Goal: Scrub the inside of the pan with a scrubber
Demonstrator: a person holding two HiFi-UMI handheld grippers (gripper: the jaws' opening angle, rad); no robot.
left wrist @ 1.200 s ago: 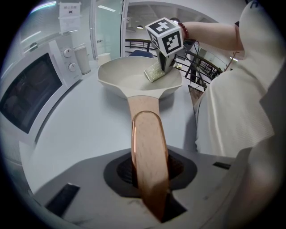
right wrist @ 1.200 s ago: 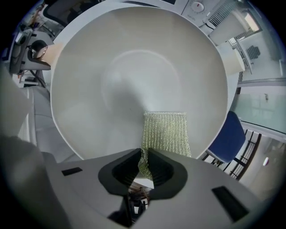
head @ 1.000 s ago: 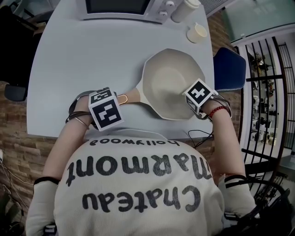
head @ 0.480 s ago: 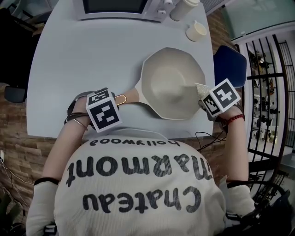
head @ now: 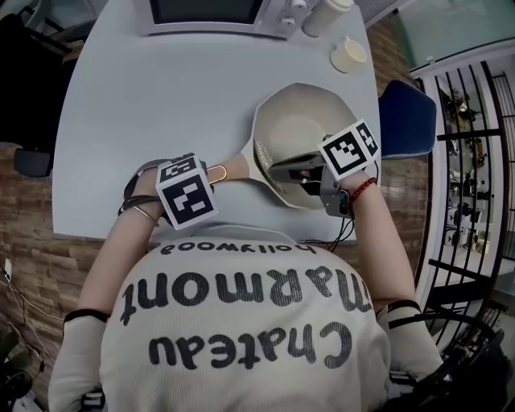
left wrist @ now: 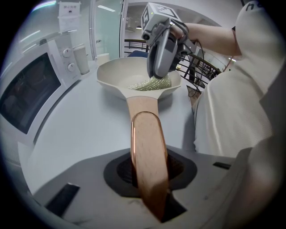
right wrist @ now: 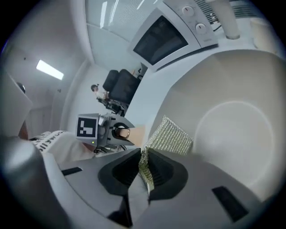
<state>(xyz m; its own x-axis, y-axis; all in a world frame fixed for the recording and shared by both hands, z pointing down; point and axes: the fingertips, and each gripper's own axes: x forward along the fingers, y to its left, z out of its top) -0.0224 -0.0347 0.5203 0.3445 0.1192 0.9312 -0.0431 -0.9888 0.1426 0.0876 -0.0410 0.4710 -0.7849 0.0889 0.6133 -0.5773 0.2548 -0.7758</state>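
Note:
A cream pan (head: 294, 129) with a wooden handle (left wrist: 146, 152) lies on the grey table (head: 153, 96). My left gripper (head: 211, 175) is shut on the handle's end, seen close in the left gripper view (left wrist: 149, 188). My right gripper (head: 278, 167) reaches into the pan from the right and is shut on a green mesh scrubber (right wrist: 169, 136). The scrubber (head: 263, 153) presses against the pan's inner wall near the handle side. From the left gripper view the scrubber (left wrist: 152, 83) shows just inside the near rim, under the right gripper (left wrist: 160, 74).
A microwave (head: 217, 14) stands at the table's far edge, with a pale cup (head: 348, 55) and a white bottle (head: 326, 16) to its right. A blue chair (head: 410, 121) sits beyond the table's right side. The table's near edge runs by my body.
My right gripper swung out to the pan's right rim, then came back across the bowl to the handle side with the scrubber. The left gripper has stayed on the handle.

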